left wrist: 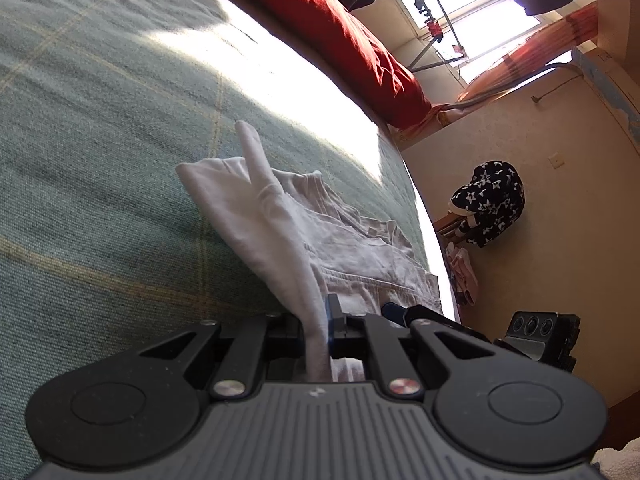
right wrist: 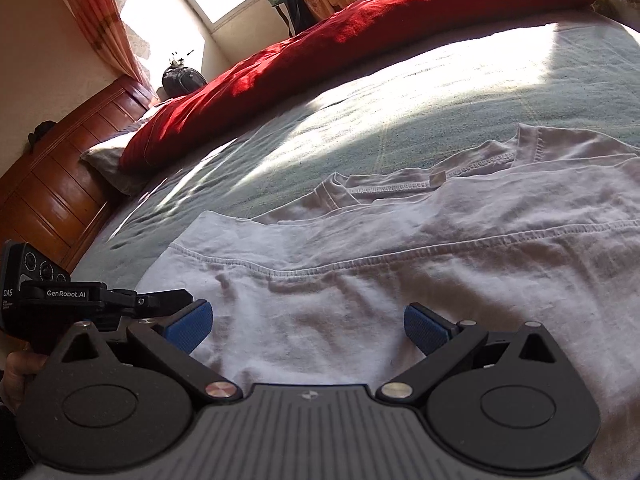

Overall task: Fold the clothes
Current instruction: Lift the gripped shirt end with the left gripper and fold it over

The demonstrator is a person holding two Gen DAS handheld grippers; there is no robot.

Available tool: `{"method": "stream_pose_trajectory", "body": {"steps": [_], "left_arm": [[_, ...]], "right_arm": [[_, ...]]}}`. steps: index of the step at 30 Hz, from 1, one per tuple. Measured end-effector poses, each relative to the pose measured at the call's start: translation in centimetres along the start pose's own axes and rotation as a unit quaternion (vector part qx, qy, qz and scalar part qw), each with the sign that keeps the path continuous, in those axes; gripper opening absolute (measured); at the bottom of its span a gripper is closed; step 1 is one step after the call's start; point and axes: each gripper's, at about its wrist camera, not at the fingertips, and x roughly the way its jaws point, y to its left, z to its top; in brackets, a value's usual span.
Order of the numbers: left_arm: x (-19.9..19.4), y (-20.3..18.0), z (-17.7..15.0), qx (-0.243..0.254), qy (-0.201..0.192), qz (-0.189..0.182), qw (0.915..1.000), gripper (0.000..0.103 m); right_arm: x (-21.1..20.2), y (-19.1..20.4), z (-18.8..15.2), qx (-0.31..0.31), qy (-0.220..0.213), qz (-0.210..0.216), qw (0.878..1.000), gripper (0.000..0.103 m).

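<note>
Here your left tongs [left wrist: 320, 330] are clamped on a bunched fold of the white T-shirt [left wrist: 256, 216], the cloth rising out of the pinched jaws and running away toward 12 o'clock in the left wrist view, where one narrow tip of fabric sticks up above the rest. The remainder of the shirt lies on the bed's green checked cover [left wrist: 100, 140], spreading toward 2 o'clock from the tongs, close to the mattress edge. Your right tongs [right wrist: 308, 326] stand wide apart, the blue pads [right wrist: 424, 328] low over the shirt with nothing between them; whether the pads touch the cloth cannot be told. In the right wrist view the T-shirt [right wrist: 400, 248] fills the middle, with a stitched hem crossing from 9 to 3 o'clock and the collar [right wrist: 436, 184] up toward 1 o'clock. A red quilt [right wrist: 360, 28] lies along the far side of the bed at 12 o'clock, and a wooden headboard [right wrist: 60, 184] sits at 9 o'clock. Your left tongs' body shows at 8 o'clock there.
</note>
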Motion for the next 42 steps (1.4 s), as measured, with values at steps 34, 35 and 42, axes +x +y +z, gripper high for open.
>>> {"method": "stream_pose_trajectory", "body": {"steps": [34, 35, 42], "left_arm": [[0.6, -11.2, 0.2, 0.058, -0.019, -0.014, 0.9980, 0.008], [0.9, -11.8, 0.2, 0.060, -0.018, -0.016, 0.9979, 0.008], [3.7, -16.0, 0.1, 0.070, -0.006, -0.031, 0.9970, 0.008]], "right_arm": [[-11.3, -1.0, -5.1, -0.138, -0.028, -0.016, 0.990, 0.103], [-11.8, -1.3, -5.2, -0.132, -0.032, -0.015, 0.991, 0.103], [-14.9, -3.3, -5.5, -0.118, -0.060, -0.012, 0.991, 0.103]]}}
